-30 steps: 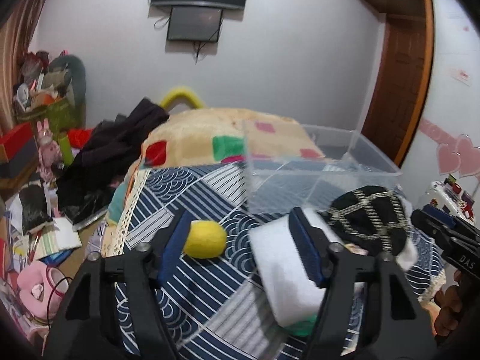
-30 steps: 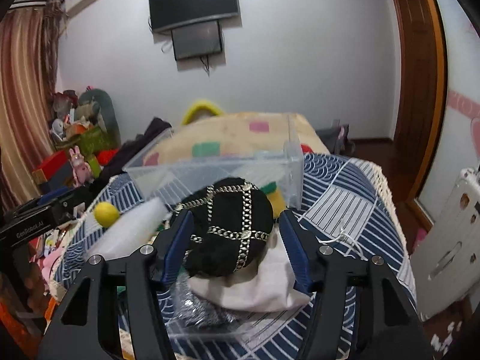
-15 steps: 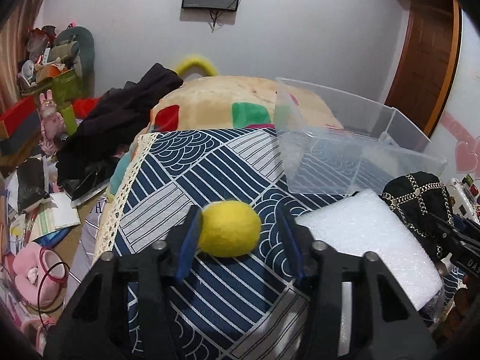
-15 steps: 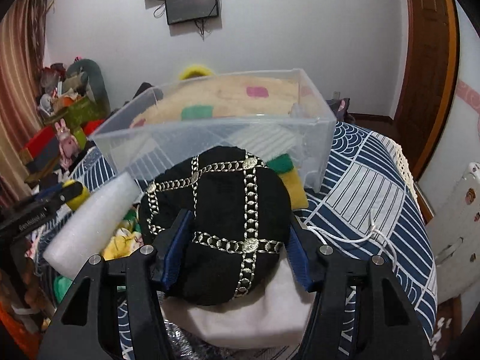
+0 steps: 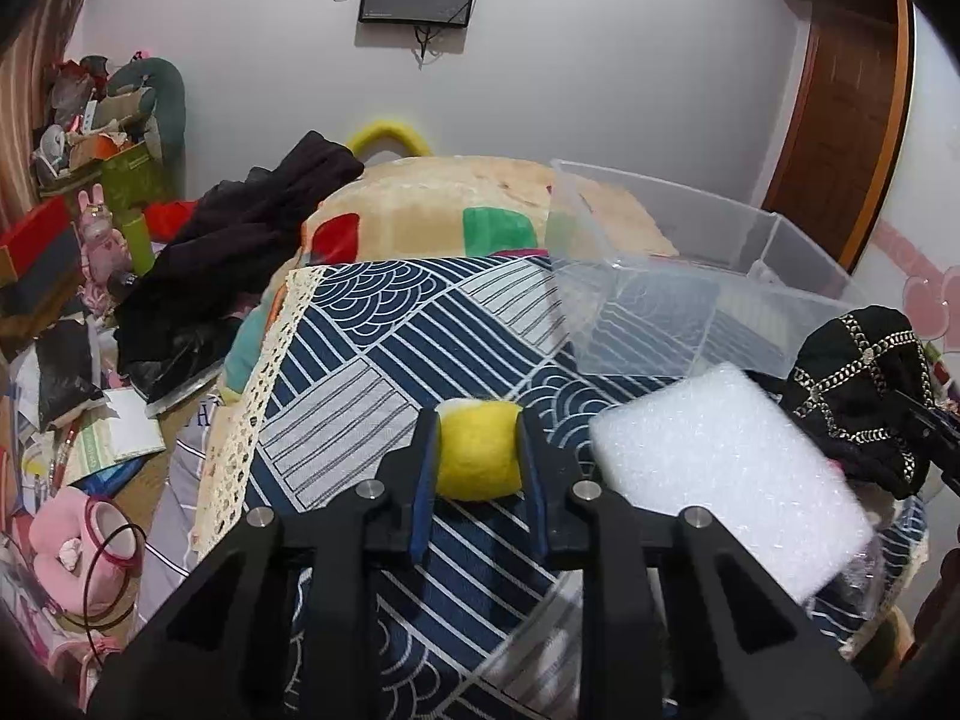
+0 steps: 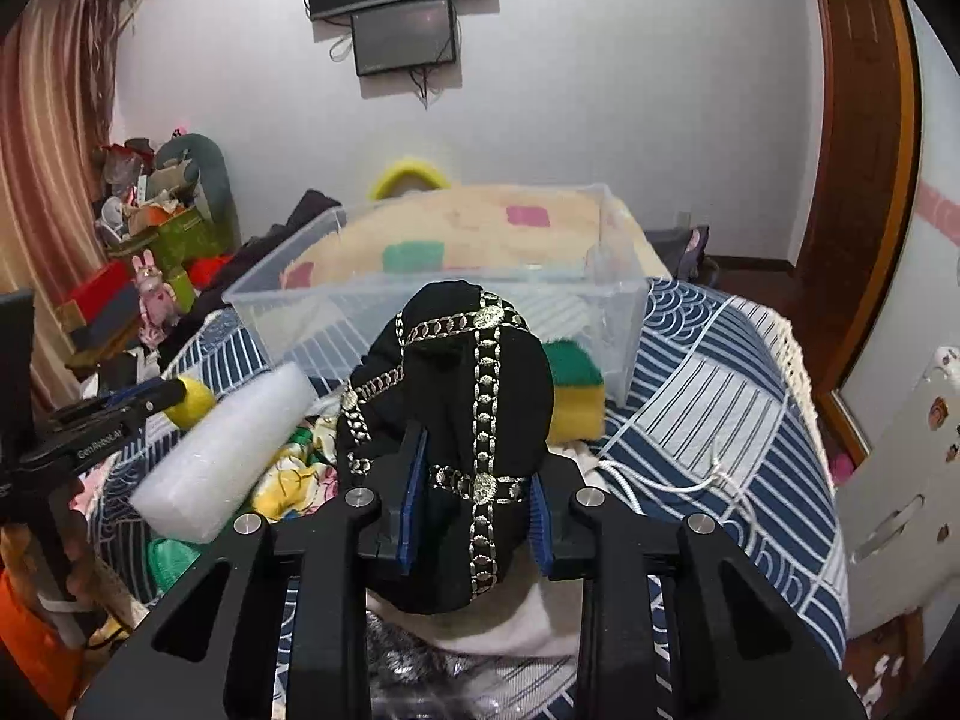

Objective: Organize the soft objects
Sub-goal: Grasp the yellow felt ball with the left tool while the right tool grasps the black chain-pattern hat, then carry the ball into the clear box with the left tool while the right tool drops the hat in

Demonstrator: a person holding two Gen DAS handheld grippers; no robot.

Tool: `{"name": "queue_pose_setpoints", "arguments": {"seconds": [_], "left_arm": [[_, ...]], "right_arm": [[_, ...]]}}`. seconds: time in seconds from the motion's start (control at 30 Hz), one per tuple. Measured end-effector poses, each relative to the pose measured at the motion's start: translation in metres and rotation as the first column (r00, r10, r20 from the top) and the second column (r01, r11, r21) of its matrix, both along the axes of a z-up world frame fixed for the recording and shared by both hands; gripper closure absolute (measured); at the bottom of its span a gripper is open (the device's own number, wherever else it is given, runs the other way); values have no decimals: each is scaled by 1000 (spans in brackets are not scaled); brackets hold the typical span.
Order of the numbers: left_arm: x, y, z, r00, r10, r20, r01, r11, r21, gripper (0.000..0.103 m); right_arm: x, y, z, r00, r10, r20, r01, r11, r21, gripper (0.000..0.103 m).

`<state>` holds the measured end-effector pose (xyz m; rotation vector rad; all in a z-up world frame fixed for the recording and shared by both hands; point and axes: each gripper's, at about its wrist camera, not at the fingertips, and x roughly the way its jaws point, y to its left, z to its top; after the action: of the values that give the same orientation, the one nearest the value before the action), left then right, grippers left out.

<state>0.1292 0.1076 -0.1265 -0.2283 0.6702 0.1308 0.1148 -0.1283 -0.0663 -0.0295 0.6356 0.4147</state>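
Note:
My left gripper [image 5: 478, 450] is shut on a yellow felt ball [image 5: 478, 450] over the blue patterned bedspread [image 5: 372, 360]; it also shows in the right wrist view [image 6: 189, 399]. My right gripper [image 6: 474, 480] is shut on a black cap with gold chain trim [image 6: 456, 384], also seen at the right in the left wrist view [image 5: 864, 396]. A white foam block [image 5: 726, 468] lies between them on a pile of soft things. A clear plastic bin [image 5: 690, 282] stands behind, seemingly empty.
A green and yellow sponge [image 6: 573, 390] lies by the bin [image 6: 444, 300]. White cloth [image 6: 540, 624] and floral fabric [image 6: 294, 474] lie under the cap. A beige patchwork blanket [image 5: 432, 210] and black clothes [image 5: 240, 246] lie behind. Clutter [image 5: 72, 360] covers the floor at left.
My left gripper moved onto the yellow ball and shut on it. My right gripper shut on the black cap and lifted it a little.

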Motion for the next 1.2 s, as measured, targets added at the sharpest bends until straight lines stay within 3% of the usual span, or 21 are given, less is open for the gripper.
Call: {"name": "queue_pose_setpoints", "arguments": {"seconds": [0.07,0.2,0.23,0.3,0.33,0.37,0.5,0.53,0.57,0.77,0.97,1.2], "left_arm": [[-4,-1,5,1000,-12,15,12,1000,-10,101],[-5,-9,11,1000,-13,7,13,999,47,98],[-4,-10,10,1000,-2,-2,2,998,59,90],[-1,-8,5,1000,3,-22,-2,999,42,62],[1,-6,2,1000,-1,-30,2,1000,27,44],[3,-5,0,999,-10,-33,10,1000,13,38],[19,-3,-9,997,-42,-69,41,999,-18,39],[24,-2,-11,996,-50,-78,48,999,-25,46],[27,-1,-13,995,-56,-84,54,998,-29,59],[21,-1,-4,997,-56,-58,55,998,-14,61],[7,-9,38,996,-77,39,76,997,26,61],[7,-38,81,977,-164,135,150,982,112,60]], "right_arm": [[0,-3,4,1000,-6,13,6,1000,12,77],[4,-4,10,1000,-11,22,10,999,41,77],[3,-4,10,1000,-12,24,11,999,47,77],[2,-4,10,999,-17,31,15,999,47,77],[2,-4,11,999,-16,32,15,999,49,77],[1,-4,11,999,-14,32,13,999,52,77],[1,-7,12,999,-11,30,9,998,68,77],[1,-7,12,999,-13,33,11,998,67,77],[0,-8,13,999,-14,37,12,998,66,77],[1,-11,23,998,-27,65,22,997,75,77],[14,-11,36,995,-37,93,29,996,88,77],[26,-8,56,990,-40,133,23,992,124,77]]}}
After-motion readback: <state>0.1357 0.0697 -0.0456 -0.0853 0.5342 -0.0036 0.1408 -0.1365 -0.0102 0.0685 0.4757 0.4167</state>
